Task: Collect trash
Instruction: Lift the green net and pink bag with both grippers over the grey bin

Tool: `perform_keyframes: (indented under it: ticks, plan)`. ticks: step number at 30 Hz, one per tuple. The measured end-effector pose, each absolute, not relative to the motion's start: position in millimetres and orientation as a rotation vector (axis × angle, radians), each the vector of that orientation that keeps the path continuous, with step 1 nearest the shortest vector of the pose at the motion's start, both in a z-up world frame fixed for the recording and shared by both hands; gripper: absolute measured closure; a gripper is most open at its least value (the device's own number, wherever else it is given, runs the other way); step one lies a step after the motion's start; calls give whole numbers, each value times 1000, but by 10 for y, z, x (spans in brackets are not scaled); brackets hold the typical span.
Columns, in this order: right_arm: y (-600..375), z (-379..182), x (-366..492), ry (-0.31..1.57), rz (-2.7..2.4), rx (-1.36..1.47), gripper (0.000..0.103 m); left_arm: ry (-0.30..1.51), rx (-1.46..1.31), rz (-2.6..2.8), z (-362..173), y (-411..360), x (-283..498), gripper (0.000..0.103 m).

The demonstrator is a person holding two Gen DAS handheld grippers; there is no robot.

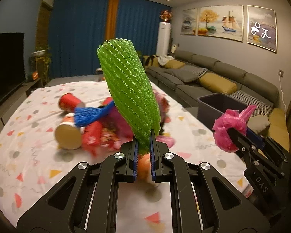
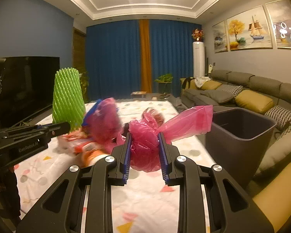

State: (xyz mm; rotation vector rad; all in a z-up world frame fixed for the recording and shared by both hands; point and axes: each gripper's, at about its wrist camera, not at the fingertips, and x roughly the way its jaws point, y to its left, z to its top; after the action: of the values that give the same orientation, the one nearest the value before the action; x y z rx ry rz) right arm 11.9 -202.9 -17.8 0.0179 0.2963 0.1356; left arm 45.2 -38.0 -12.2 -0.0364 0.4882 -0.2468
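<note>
Ribbed green foam net (image 1: pixel 129 93) (tapered), crinkly pink bag (image 2: pixel 145 141)

Far wall: we see blue curtains (image 2: pixel 114 58).
Left: we see a dark TV (image 2: pixel 27 85).
Right: our view takes in a grey sofa (image 1: pixel 213 77), paintings (image 2: pixel 248 29).

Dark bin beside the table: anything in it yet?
Cannot tell: the right wrist view shows only bare upper inner walls of the bin; its bottom is hidden.

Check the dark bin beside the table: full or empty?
Looks empty: the dark bin shows only bare inner walls from the right wrist view; its very bottom is hidden.
</note>
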Motion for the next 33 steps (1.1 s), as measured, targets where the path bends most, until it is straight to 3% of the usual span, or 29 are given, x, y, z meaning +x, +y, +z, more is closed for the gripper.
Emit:
perform_keyframes:
  ticks: [17, 33]
  plan:
    - [-3146, 138, 611, 207, -115, 39, 76, 440, 28, -450, 85, -1838, 1109, 94]
    - [-4003, 108, 1170, 226, -218, 138, 75, 463, 77, -592, -116, -2837, 1874, 93]
